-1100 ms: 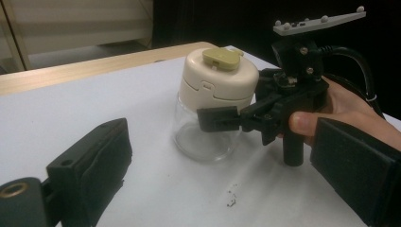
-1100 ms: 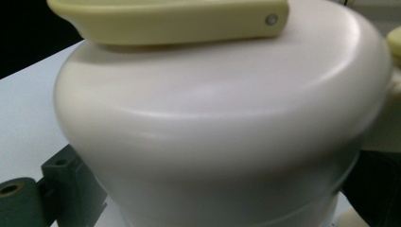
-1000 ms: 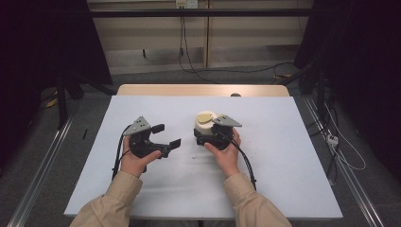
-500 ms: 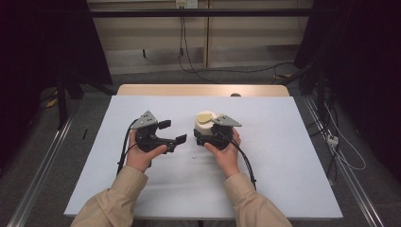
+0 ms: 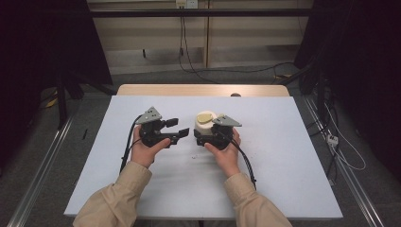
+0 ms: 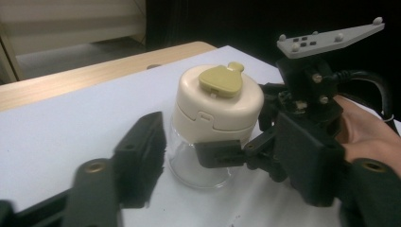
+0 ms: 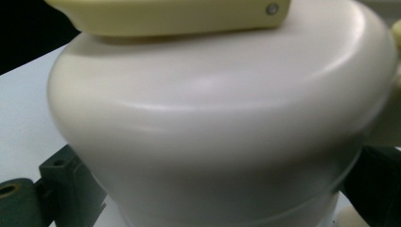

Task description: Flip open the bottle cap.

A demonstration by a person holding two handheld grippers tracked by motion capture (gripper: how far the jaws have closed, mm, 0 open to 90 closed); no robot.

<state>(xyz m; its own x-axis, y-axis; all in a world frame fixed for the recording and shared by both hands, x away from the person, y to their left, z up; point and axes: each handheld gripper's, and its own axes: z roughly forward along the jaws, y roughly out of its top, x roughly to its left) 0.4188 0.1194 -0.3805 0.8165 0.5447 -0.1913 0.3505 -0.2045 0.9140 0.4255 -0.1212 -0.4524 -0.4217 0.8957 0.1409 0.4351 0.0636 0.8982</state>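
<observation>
gripping a small jar, the right gripper has its two black jaws pressed against opposite sides of the clear lower body, as the left gripper view shows. the jar stands upright on the surface, near the middle of it, with a wide cream lid and a flat olive-yellow tab lying on top of that lid. in the right gripper view the cream lid looms very close between the jaws, with the yellow tab across the top edge. the right hand holds this gripper from behind, and a black cable trails back along the sleeve.

just to the left of the jar, the left gripper points toward it with nothing between its jaws. those jaws have just been closing and now stand partly apart, near the jar but not touching it. the left hand holds it low over the surface.

both sleeves are tan. the surface is covered in pale blue-white sheet, with a strip of bare wood at the far edge.
</observation>
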